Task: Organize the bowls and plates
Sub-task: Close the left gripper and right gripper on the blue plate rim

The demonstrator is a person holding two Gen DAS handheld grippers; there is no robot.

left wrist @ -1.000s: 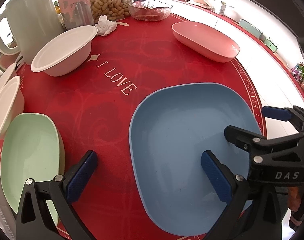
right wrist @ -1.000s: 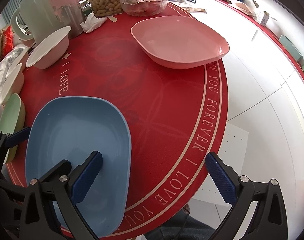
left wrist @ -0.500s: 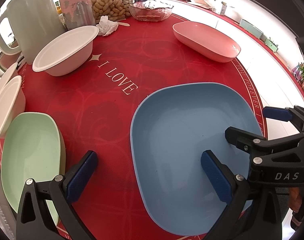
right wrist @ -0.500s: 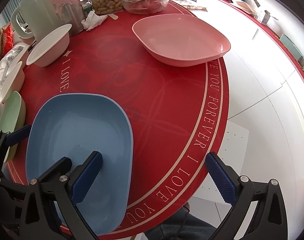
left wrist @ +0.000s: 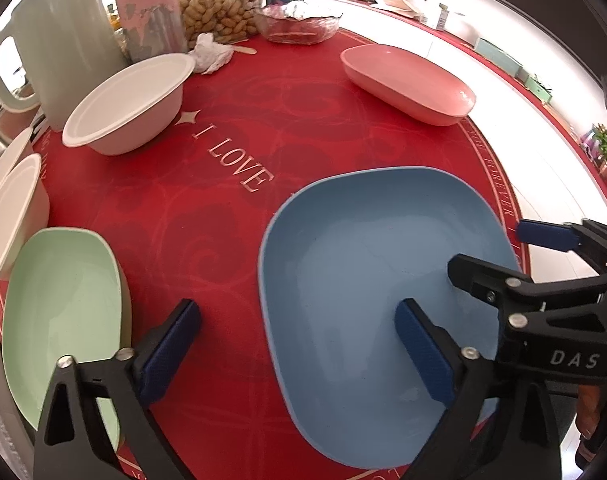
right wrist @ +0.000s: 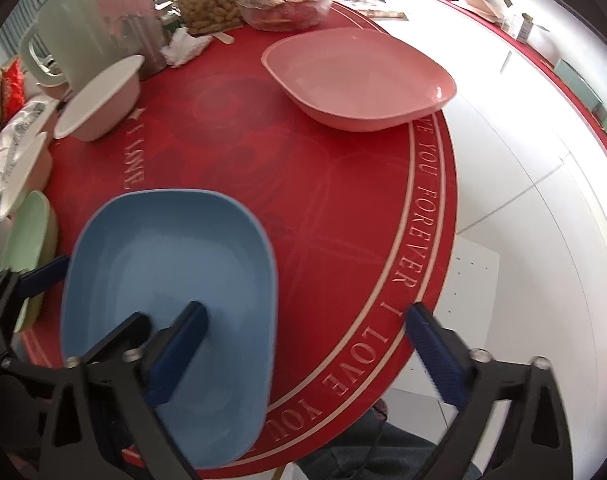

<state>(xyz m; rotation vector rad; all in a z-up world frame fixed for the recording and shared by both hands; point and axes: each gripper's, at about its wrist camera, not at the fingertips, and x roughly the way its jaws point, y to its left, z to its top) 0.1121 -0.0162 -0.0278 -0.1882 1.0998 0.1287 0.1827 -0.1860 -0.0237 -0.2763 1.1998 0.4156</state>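
While nothing is stacked yet, the left wrist view shows the left hand-held gripper [left wrist: 297, 354] empty, jaws just narrowed, straddling the blue plate's [left wrist: 367, 264] rim. In the right wrist view, the right hand-held gripper [right wrist: 303, 354], likewise closing yet empty, straddles its opposite rim; the pink plate [right wrist: 359, 76] waits apart on the surface [right wrist: 343, 208].

Round table [left wrist: 303, 120]: red cloth, darker red swirl pattern, pale gold lettering and double ring at the rim. Blue plate [left wrist: 363, 280] at 5 o'clock in the left view: plain mid-blue. Pink plate [right wrist: 355, 76] at 1 o'clock: plain salmon. Green plate [left wrist: 59, 304] at 8 o'clock: pale mint. Bowl [left wrist: 127, 100] at 10 o'clock: white. Jug [left wrist: 63, 40] at 11 o'clock: pale grey-green. Both grippers: black frames, dark blue pads [left wrist: 171, 348].
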